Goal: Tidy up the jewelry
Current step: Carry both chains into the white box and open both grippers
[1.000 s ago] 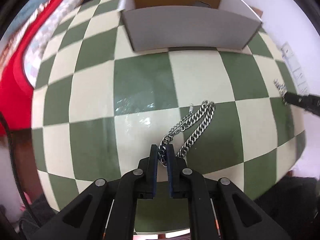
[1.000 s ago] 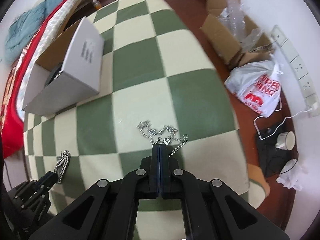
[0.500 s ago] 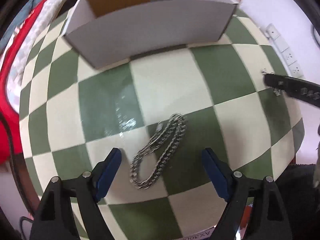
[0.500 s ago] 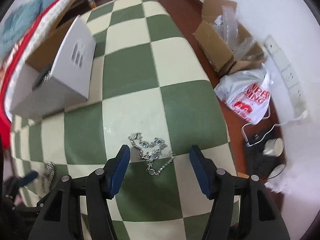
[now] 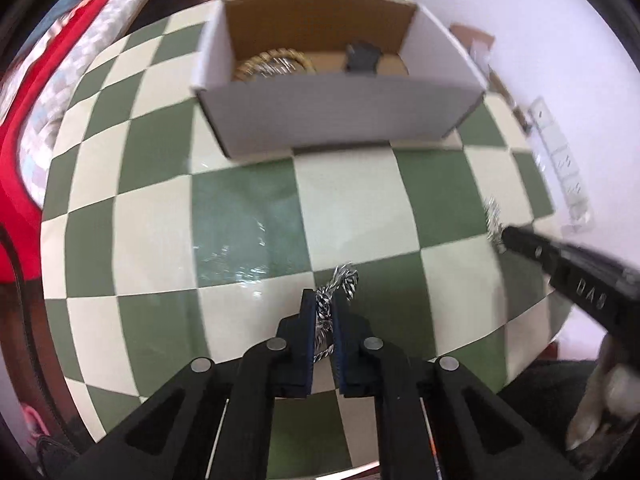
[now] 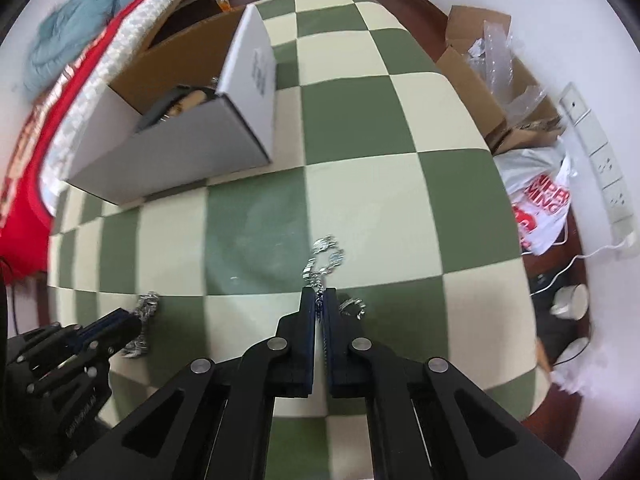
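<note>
My left gripper (image 5: 323,300) is shut on a thick silver curb chain (image 5: 340,282), held above the green and cream checked table (image 5: 248,216). My right gripper (image 6: 319,298) is shut on a thin silver charm chain (image 6: 328,252), lifted off the table. Each gripper shows in the other view: the right one (image 5: 506,234) with its chain (image 5: 494,216), the left one (image 6: 132,320) with its chain (image 6: 146,306). An open white cardboard box (image 5: 340,112) stands ahead; it holds a gold-coloured chain (image 5: 272,64) and a dark item (image 5: 362,56).
The box also shows in the right wrist view (image 6: 192,136) at the left. A red blanket (image 5: 16,120) lies beyond the table's left edge. On the floor to the right are a cardboard box (image 6: 492,80), a plastic bag (image 6: 540,204) and a power strip (image 6: 600,160).
Half a second ago both grippers were open over the chains lying on the table. Now both are shut on their chains and have lifted them toward the box.
</note>
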{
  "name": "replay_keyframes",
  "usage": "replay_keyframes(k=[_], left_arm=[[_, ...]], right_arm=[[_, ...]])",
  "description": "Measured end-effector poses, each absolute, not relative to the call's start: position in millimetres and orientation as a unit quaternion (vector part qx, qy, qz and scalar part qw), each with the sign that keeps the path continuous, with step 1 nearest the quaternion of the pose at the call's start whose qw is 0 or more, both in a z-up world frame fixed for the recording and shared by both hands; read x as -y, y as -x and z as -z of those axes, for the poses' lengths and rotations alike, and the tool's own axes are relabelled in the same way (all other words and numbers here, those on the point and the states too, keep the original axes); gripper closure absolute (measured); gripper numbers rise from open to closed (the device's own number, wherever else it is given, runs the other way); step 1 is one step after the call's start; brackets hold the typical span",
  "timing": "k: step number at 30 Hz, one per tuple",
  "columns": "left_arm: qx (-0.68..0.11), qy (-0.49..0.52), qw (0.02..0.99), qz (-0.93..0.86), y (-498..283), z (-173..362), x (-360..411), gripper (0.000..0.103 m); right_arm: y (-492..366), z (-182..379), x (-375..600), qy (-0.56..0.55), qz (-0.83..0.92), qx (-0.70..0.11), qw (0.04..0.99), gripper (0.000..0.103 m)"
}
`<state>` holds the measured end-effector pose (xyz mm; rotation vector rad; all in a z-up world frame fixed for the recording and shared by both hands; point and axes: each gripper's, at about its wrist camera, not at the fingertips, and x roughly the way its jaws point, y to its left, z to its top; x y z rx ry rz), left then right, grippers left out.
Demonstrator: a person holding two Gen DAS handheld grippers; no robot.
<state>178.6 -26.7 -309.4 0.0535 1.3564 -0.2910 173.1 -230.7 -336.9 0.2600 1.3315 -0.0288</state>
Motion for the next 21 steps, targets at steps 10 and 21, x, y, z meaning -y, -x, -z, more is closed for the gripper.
replay_keyframes(k=[10,21], left_arm=[[-0.597,0.019,0.79,0.139,-171,250,3,0.098],[-0.555,0.052,0.814,0.161,-197,169,-5,0.098]], right_arm=[[-172,271,220,-0.163,-0.02,-0.569,0.806,0.1],[-194,183,197,-0.164,-0.066,-0.522,0.835,0.1]])
